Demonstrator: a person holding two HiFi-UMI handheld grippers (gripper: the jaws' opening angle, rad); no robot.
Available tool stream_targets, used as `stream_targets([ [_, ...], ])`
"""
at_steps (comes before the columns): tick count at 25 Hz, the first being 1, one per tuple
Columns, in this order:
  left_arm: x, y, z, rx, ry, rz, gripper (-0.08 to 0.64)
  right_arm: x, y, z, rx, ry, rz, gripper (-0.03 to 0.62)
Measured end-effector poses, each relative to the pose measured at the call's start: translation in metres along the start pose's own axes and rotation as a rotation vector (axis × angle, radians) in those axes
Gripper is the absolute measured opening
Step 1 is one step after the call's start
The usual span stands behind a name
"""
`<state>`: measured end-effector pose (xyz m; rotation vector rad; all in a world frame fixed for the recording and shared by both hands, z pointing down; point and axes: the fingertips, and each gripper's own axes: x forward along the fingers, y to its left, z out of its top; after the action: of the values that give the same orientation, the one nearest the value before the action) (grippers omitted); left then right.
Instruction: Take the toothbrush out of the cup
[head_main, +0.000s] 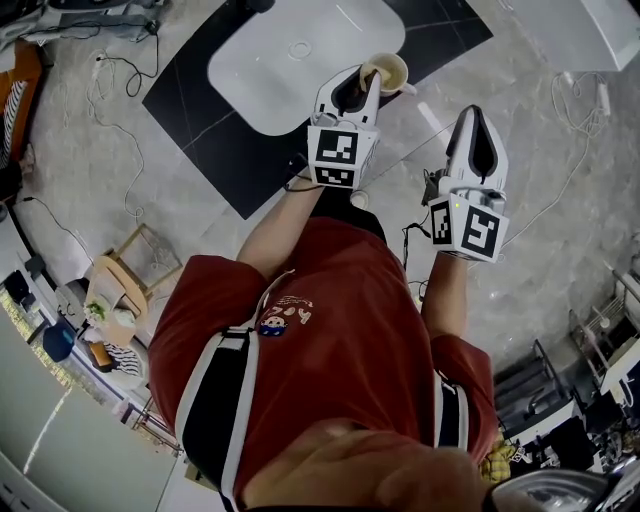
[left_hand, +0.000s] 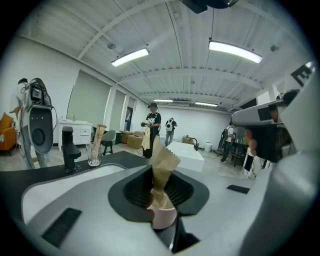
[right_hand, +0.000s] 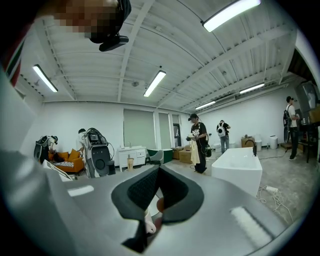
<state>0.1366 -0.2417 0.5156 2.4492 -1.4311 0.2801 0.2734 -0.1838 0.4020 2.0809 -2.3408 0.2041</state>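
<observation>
A cream cup (head_main: 387, 72) stands on the dark counter (head_main: 210, 120) beside the white basin. The toothbrush (left_hand: 162, 167), in a tan paper wrapper with a zigzag top, sticks up out of the cup (left_hand: 164, 219). My left gripper (head_main: 368, 82) reaches over the cup's rim. In the left gripper view its jaws (left_hand: 161, 197) are closed in on the wrapped toothbrush just above the cup. My right gripper (head_main: 473, 118) hovers to the right of the cup, off the counter; its jaws (right_hand: 154, 197) are shut with nothing in them.
A white sink basin (head_main: 300, 50) is set in the counter. A black tap (left_hand: 70, 149) and a clear glass (left_hand: 93, 154) holding another wrapped stick stand at the left. Cables (head_main: 120, 90) lie on the marble floor. People and a white bathtub (left_hand: 189, 154) are far behind.
</observation>
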Motion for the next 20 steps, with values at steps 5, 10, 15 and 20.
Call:
stream_targets([
  [5,-0.006,-0.008,0.021,0.021,-0.057,-0.006,0.057,-0.007,-0.002,0.01,0.0,-0.029,-0.003,0.009],
  [10,-0.016,-0.014,0.038,0.023,-0.093,-0.012,0.055,-0.018,-0.005,0.022,0.006,-0.067,-0.009,0.009],
  [15,-0.034,-0.02,0.061,0.057,-0.156,-0.003,0.055,-0.03,-0.003,0.037,0.005,-0.116,-0.007,0.009],
  [20,-0.06,-0.022,0.083,0.084,-0.212,0.018,0.055,-0.044,0.002,0.053,0.004,-0.166,0.004,0.009],
])
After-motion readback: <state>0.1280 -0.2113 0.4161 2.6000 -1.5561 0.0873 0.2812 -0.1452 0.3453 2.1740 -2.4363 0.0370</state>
